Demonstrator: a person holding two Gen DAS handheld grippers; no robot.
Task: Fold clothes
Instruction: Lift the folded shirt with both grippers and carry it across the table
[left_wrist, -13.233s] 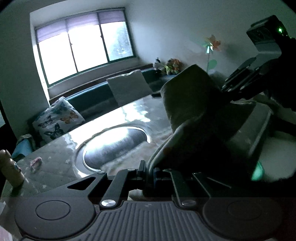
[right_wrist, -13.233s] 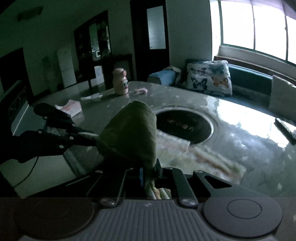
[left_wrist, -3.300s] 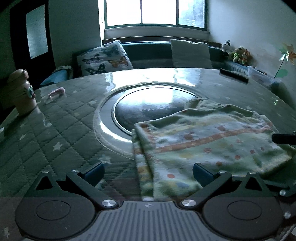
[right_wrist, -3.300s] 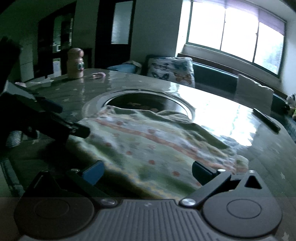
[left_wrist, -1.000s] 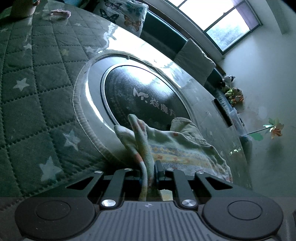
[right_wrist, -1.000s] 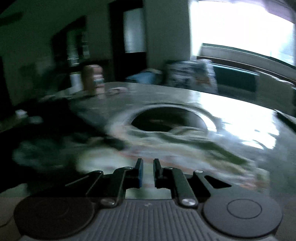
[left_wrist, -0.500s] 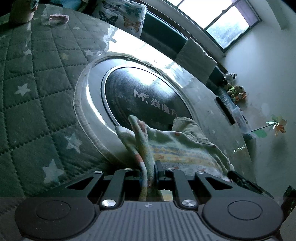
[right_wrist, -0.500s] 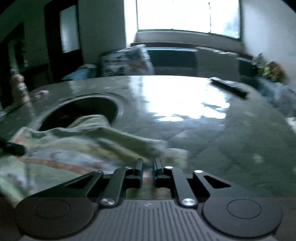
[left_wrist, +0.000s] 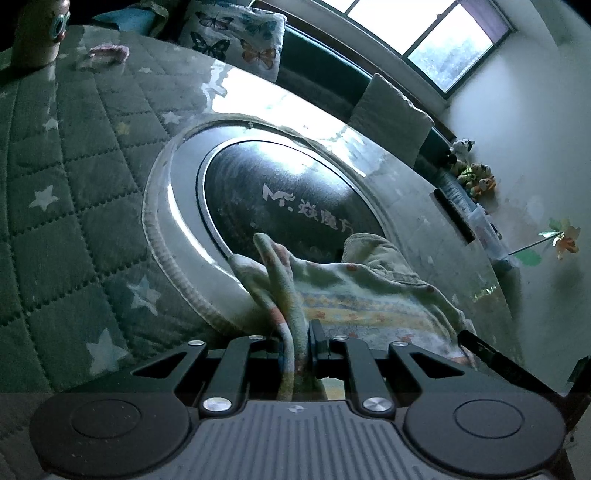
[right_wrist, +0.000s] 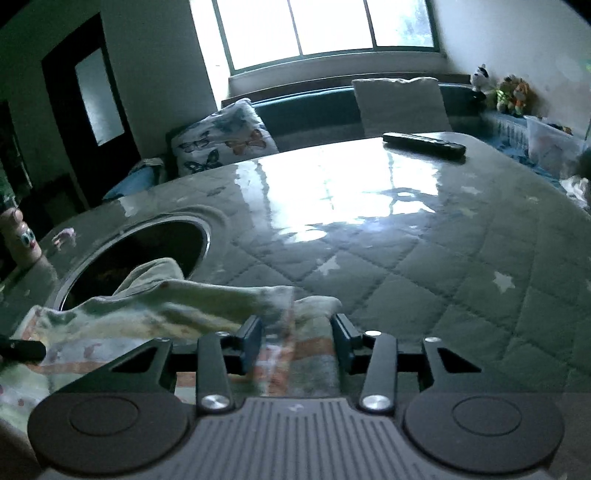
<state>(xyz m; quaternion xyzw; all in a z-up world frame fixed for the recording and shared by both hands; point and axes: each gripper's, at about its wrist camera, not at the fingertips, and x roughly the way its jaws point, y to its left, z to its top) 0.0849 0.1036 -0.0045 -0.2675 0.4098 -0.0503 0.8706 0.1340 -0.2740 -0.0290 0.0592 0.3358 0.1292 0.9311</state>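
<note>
Soft, limp shirt (left_wrist: 369, 295): left tongs (left_wrist: 301, 343) pinch its hem; right tongs (right_wrist: 295, 336), just opening, probably straddle the far edge unpinched.

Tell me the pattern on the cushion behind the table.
Butterflies on a white ground; the cushion shows best in the right wrist view.

Each black claw (left_wrist: 301, 341) has silver screws, round discs, ribbed grey housing.

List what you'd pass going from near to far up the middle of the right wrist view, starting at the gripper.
right gripper → patterned garment → quilted table cover → remote control → grey cushion → window
</note>
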